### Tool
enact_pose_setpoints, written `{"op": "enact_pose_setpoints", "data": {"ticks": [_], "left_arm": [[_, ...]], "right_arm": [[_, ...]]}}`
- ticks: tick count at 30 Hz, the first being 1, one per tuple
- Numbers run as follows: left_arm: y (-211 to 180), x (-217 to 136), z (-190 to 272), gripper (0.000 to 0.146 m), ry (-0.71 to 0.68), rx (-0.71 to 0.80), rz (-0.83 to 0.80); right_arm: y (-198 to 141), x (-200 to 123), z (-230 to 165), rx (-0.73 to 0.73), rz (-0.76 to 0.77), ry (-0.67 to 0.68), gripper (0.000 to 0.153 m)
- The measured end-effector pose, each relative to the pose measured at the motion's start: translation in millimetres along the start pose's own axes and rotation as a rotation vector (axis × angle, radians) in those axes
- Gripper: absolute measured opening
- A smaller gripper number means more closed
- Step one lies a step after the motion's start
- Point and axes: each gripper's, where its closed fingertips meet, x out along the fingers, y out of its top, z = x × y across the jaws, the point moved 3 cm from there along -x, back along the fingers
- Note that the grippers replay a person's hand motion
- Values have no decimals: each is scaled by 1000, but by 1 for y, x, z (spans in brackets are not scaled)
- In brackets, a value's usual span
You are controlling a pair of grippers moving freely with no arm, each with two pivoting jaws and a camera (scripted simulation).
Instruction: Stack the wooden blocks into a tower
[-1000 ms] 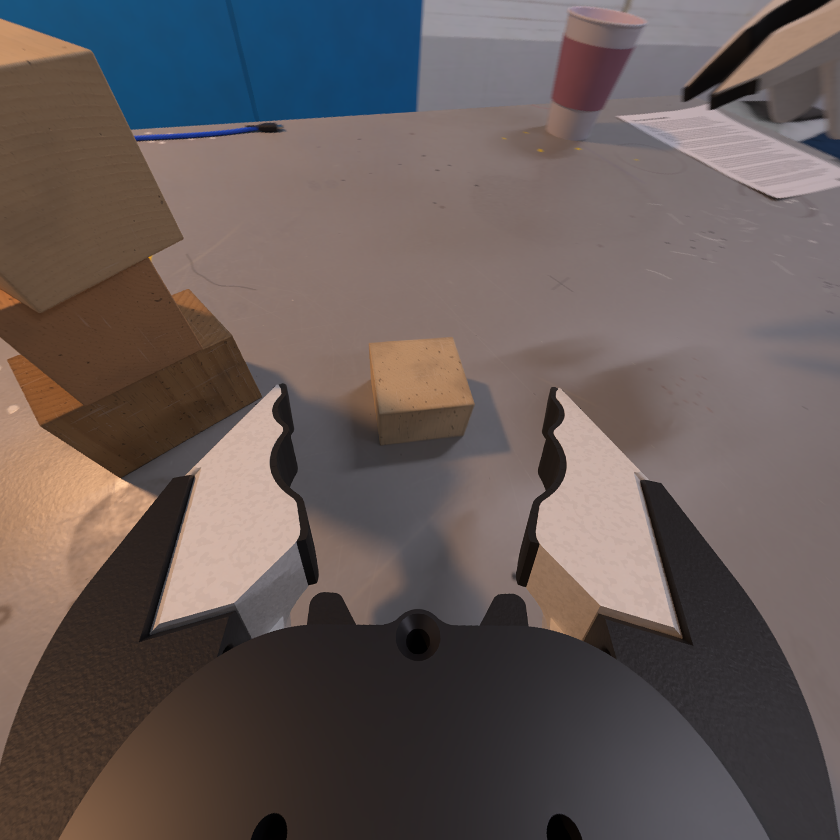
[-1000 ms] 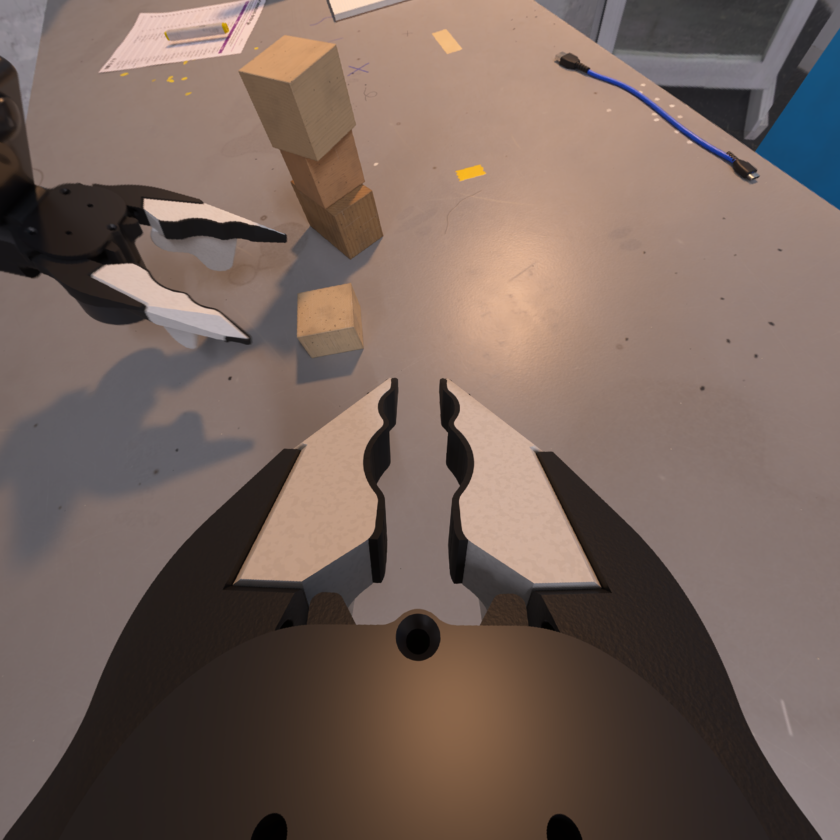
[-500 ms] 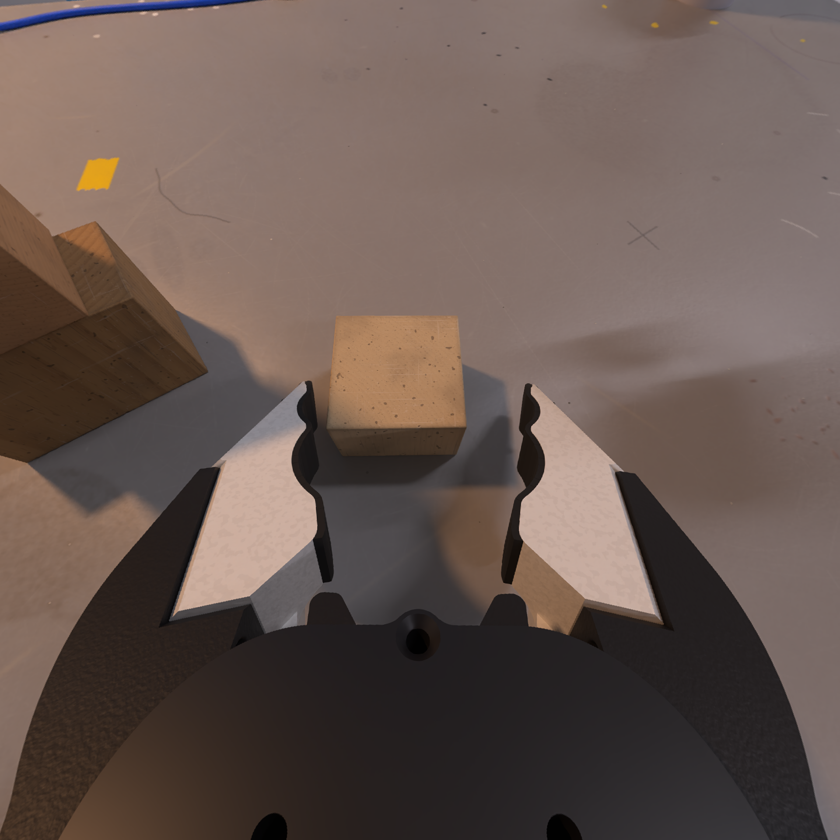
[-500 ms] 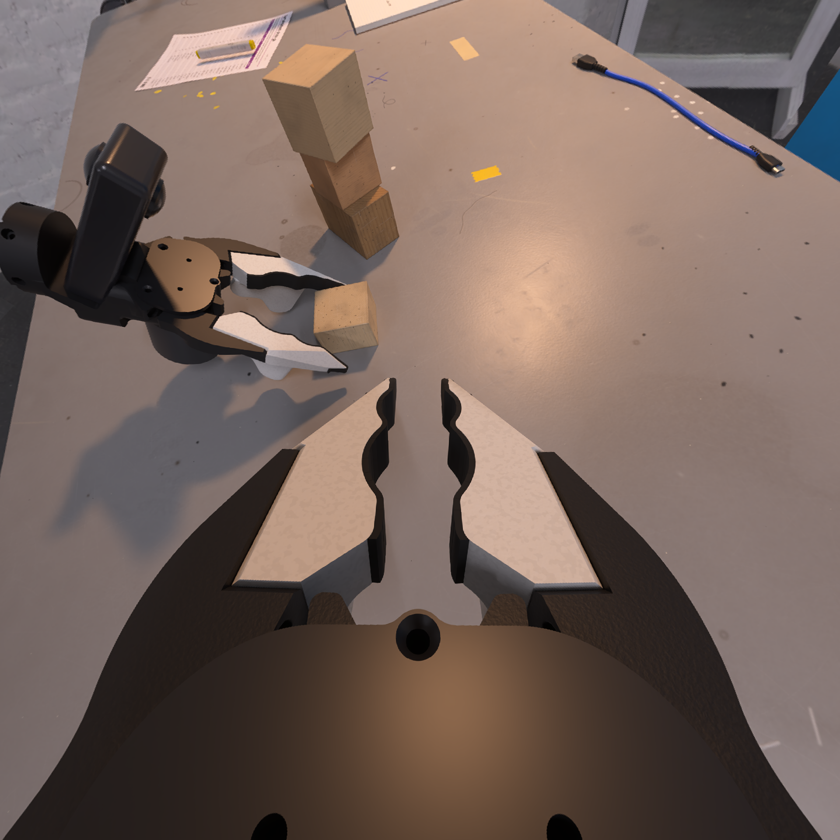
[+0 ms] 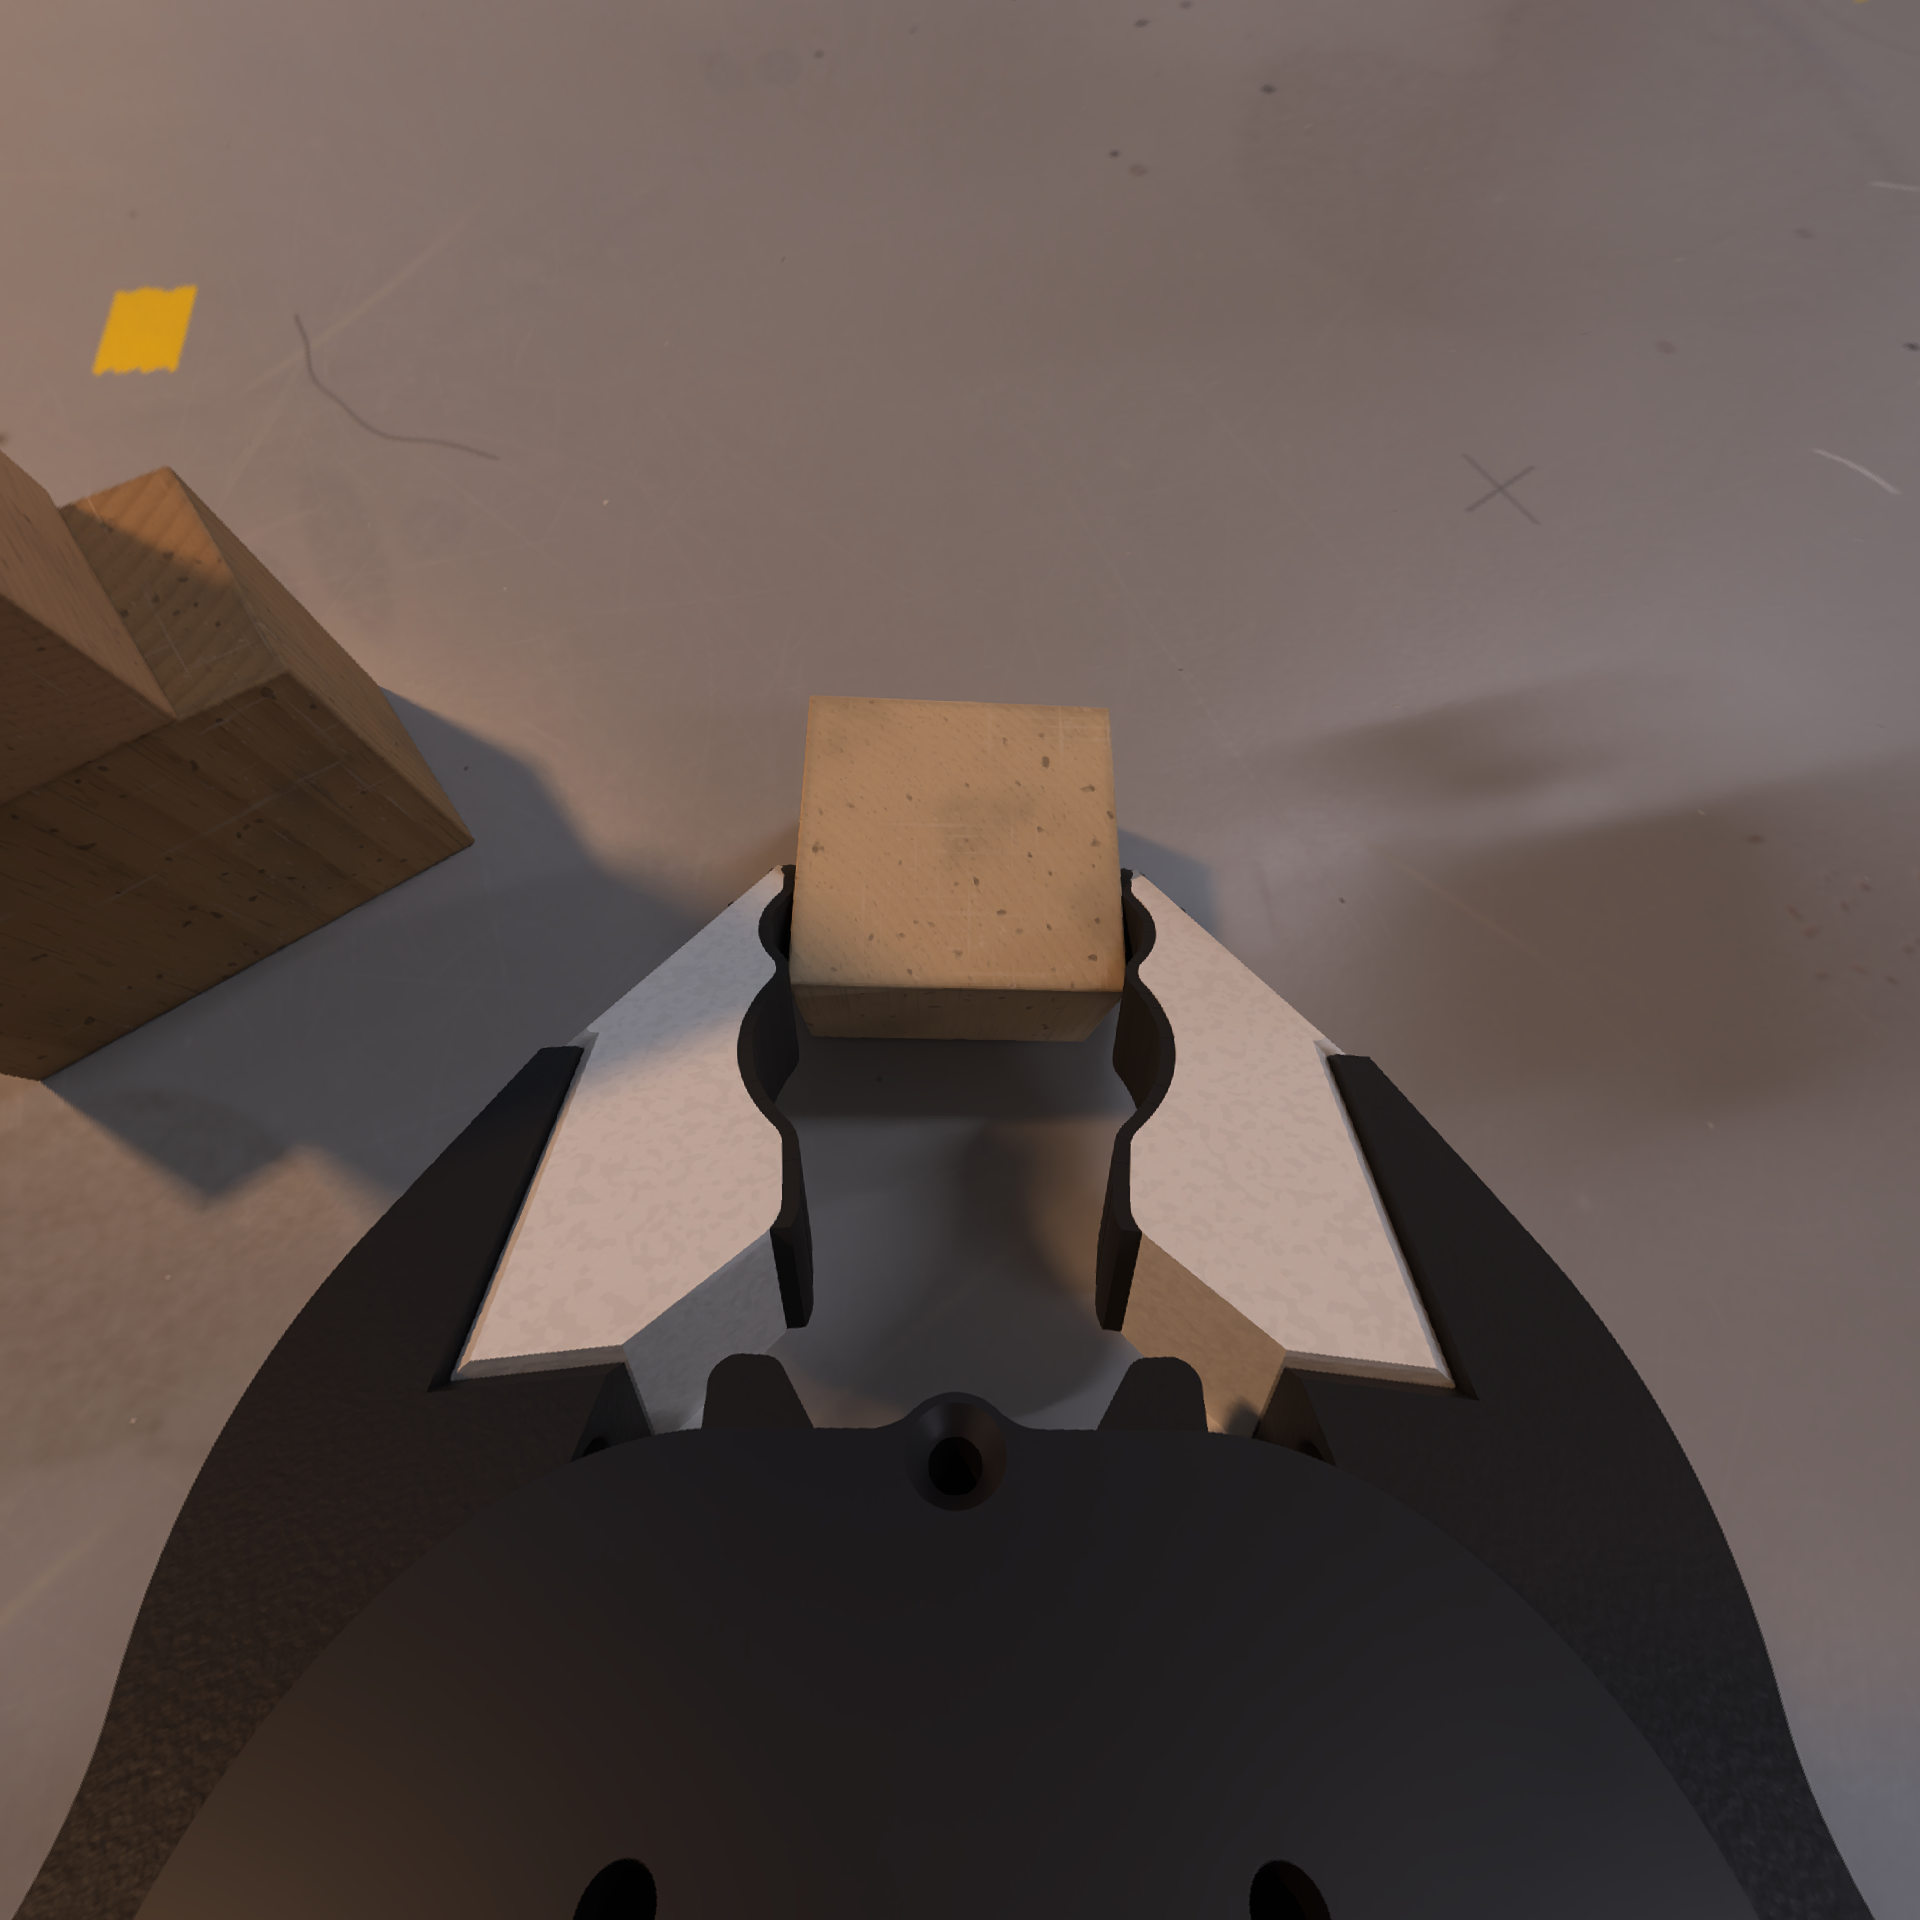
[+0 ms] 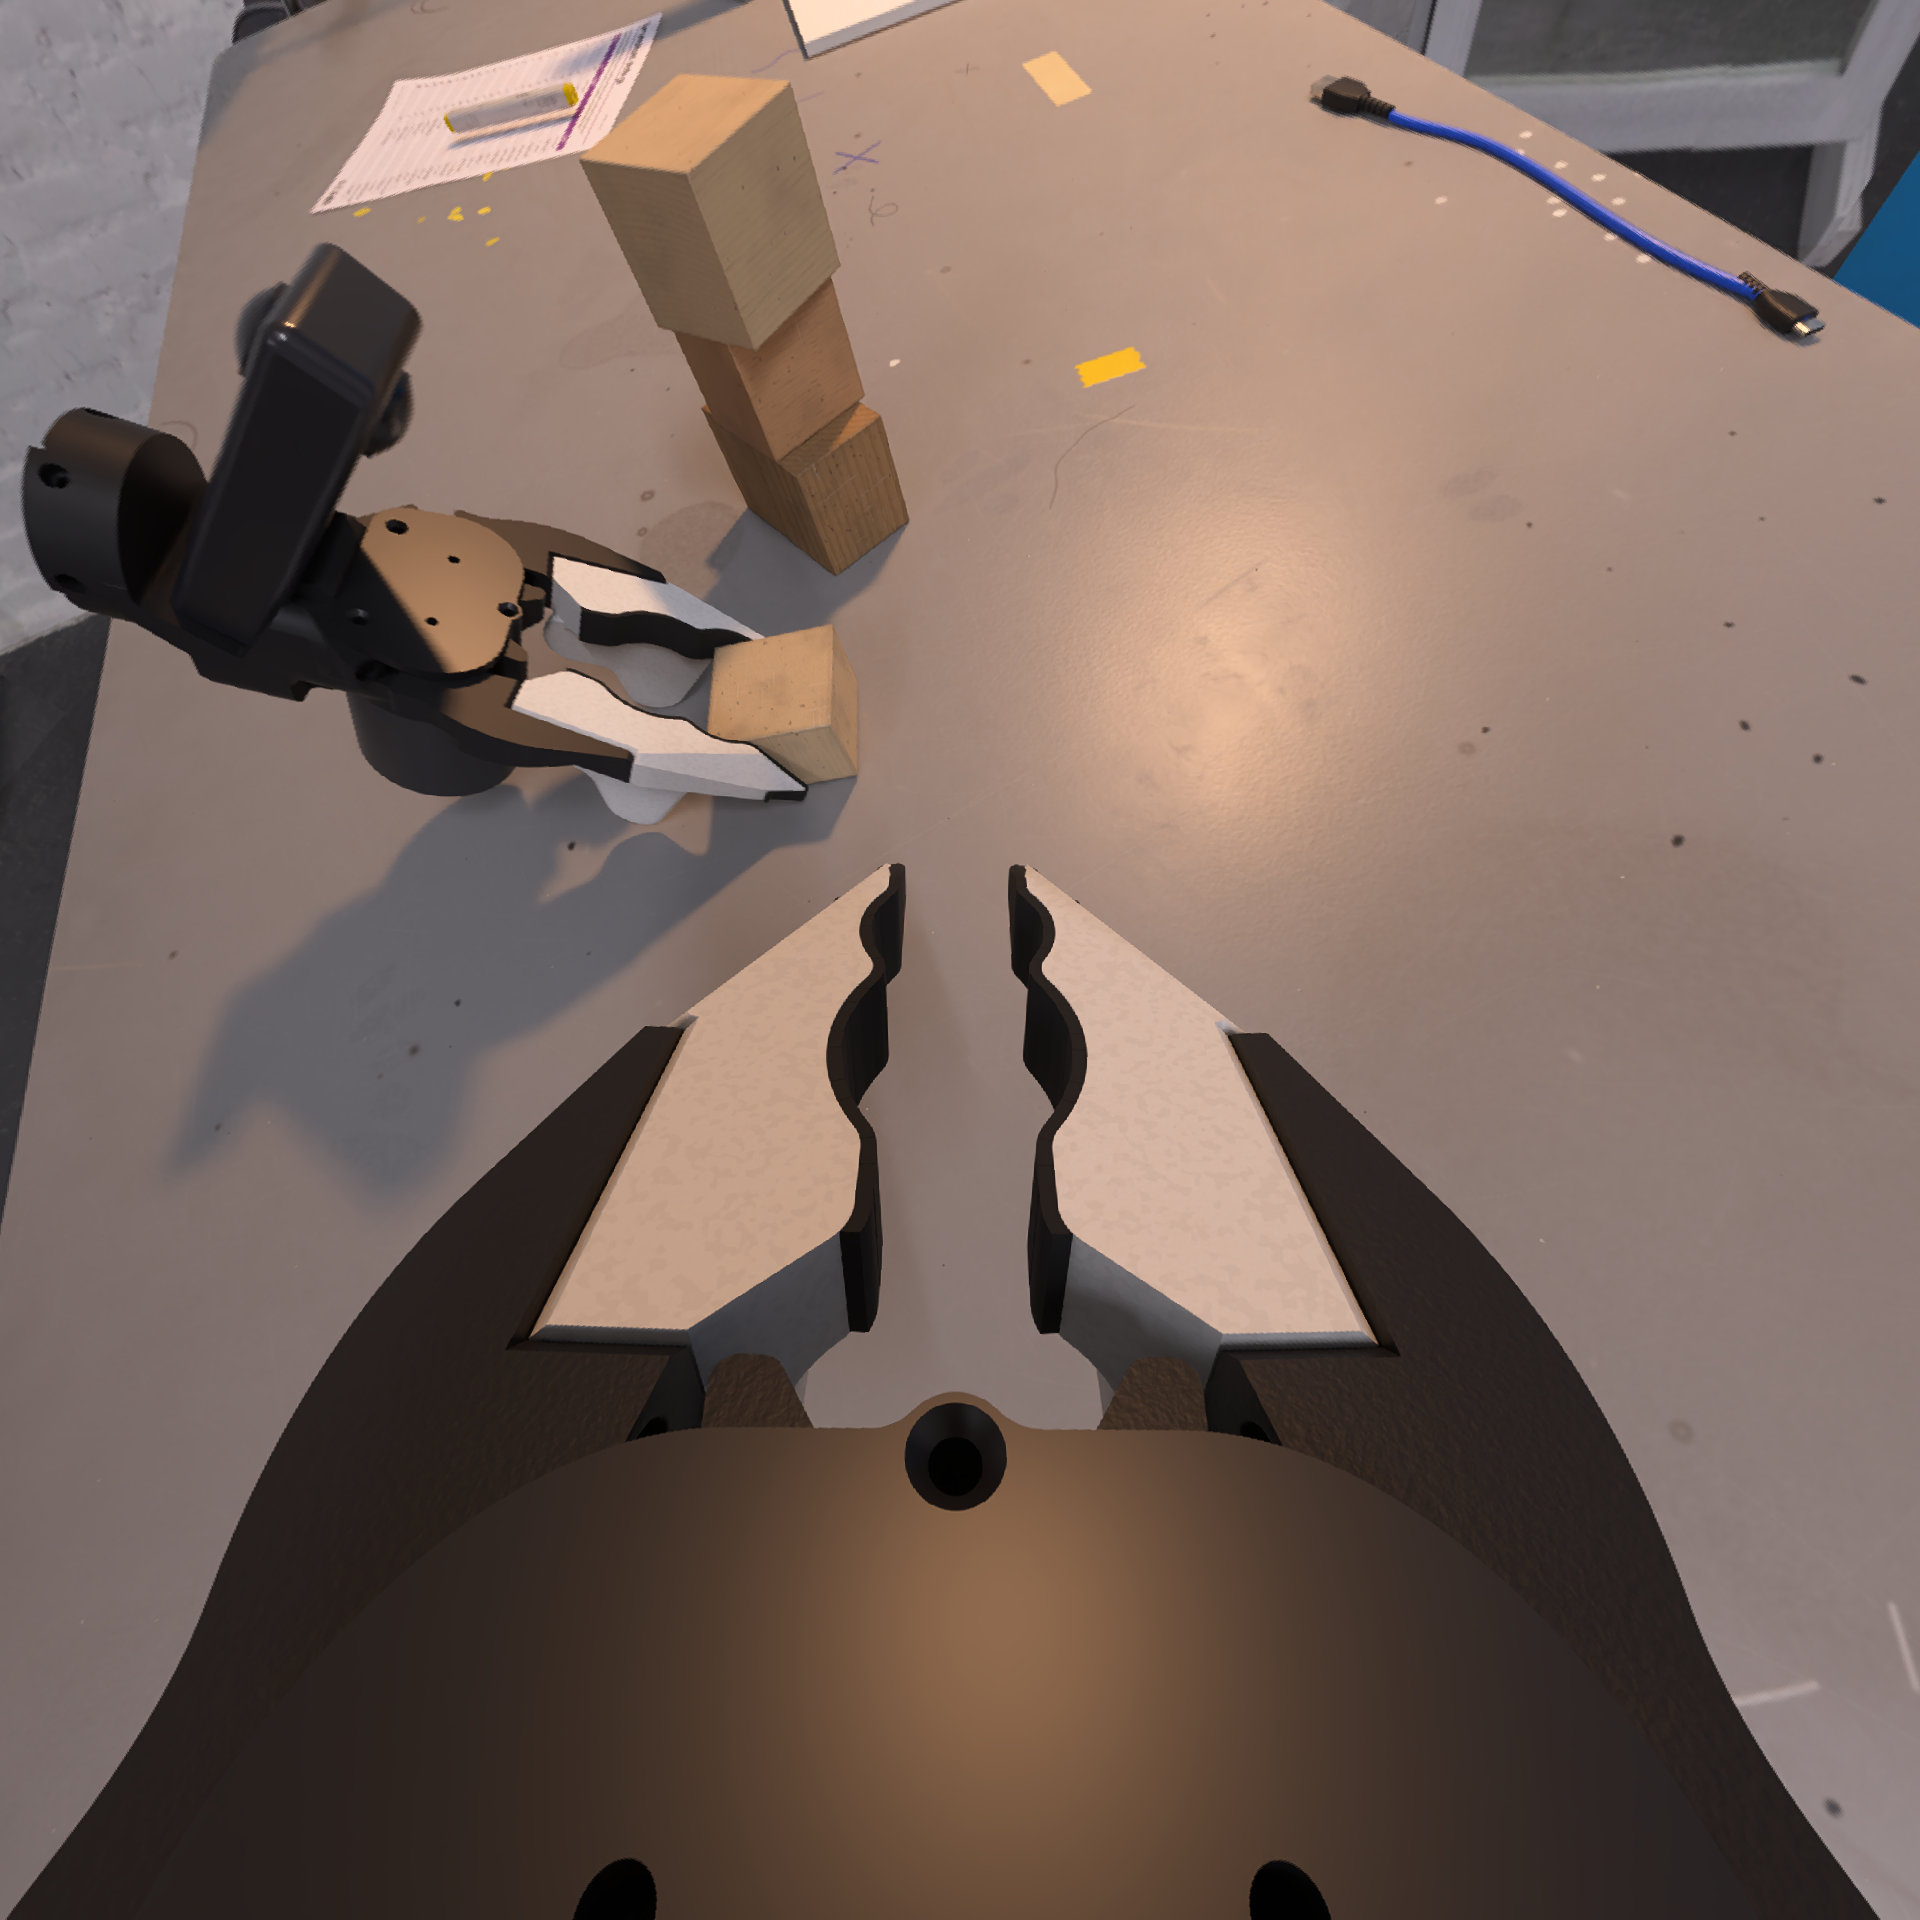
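A small wooden block (image 5: 956,852) lies on the grey table between the fingertips of my left gripper (image 5: 956,878). Both fingers press on its sides, so the gripper is shut on it. From the right wrist view the same block (image 6: 790,686) rests on the table in the left gripper (image 6: 774,717). A leaning tower of three larger wooden blocks (image 6: 774,343) stands just beyond it, and its base shows at the left of the left wrist view (image 5: 156,810). My right gripper (image 6: 956,883) hovers over bare table nearer the front, empty, with its jaws almost together.
A blue cable (image 6: 1558,197) lies at the far right. A printed sheet (image 6: 488,125) with a pen on it lies at the far left. A yellow tape mark (image 6: 1110,366) is right of the tower. The table's left edge (image 6: 135,582) runs close behind the left gripper.
My left gripper moved forward and down around the small block and its fingers closed onto the block's sides. My right gripper stayed at the same narrow gap and barely moved.
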Motion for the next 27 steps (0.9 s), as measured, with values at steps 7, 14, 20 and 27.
{"op": "enact_pose_setpoints", "data": {"ticks": [7,14,20,27], "left_arm": [[6,-40,4,60,-157,85,91],[41,-107,-36,60,-332,151,225],[118,-168,-98,60,-408,199,332],[172,-183,-135,60,-530,385,324]], "right_arm": [[-4,1,0,12,-5,11,20],[-7,0,3,31,-1,12,20],[-8,3,5,37,-7,13,20],[-12,9,8,55,-31,13,20]]}}
